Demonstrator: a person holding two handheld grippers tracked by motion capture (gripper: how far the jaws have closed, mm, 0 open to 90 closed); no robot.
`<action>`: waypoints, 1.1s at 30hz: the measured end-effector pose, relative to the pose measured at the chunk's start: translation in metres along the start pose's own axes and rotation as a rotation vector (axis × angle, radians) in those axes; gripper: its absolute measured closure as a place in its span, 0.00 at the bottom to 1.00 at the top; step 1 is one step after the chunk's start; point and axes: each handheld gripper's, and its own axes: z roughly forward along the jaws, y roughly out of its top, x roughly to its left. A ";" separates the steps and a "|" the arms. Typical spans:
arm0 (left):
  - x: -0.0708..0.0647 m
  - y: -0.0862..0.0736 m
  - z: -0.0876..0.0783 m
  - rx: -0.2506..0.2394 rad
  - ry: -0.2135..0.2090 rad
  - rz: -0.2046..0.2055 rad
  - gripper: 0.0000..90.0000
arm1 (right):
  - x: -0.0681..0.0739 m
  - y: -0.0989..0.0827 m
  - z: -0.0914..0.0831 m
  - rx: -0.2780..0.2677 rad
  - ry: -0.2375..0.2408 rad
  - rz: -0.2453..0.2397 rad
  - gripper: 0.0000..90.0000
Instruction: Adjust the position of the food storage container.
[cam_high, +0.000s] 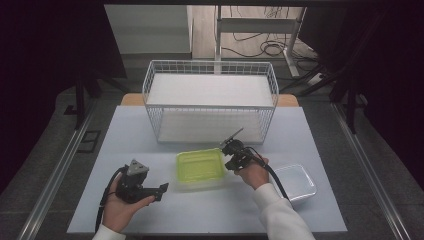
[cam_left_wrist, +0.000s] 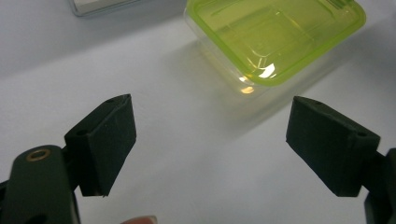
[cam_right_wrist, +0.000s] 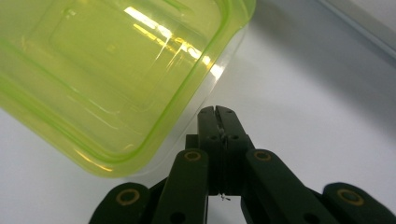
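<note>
While left gripper (cam_high: 161, 190) waits on the table (cam_high: 200, 215), jaws wide and empty, green tub (cam_high: 200, 167) sits mid-table before the basket (cam_high: 210, 107), right gripper (cam_high: 231, 148) pinched shut, empty, beside its rim, likely to nudge it

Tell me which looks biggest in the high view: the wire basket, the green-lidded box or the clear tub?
1. White wire basket, clearly biggest.
2. Green-lidded box and clear tub: they look about alike, and an arm hides part of the tub, so I won't rank them.

The table (cam_high: 210, 200) is evenly lit from above; its surroundings are dark. Glare streaks the green lid (cam_right_wrist: 107, 70), which is softly blurred.
</note>
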 end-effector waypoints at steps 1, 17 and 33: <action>0.000 0.000 0.000 0.001 0.000 0.000 0.18 | 0.004 0.000 0.000 0.000 0.004 -0.009 0.99; 0.006 -0.002 0.001 0.003 0.001 -0.018 0.18 | 0.009 -0.006 -0.010 -0.054 0.018 -0.012 0.99; 0.016 -0.001 0.000 -0.011 0.003 -0.066 0.19 | -0.009 -0.043 -0.045 -0.318 0.142 0.169 0.32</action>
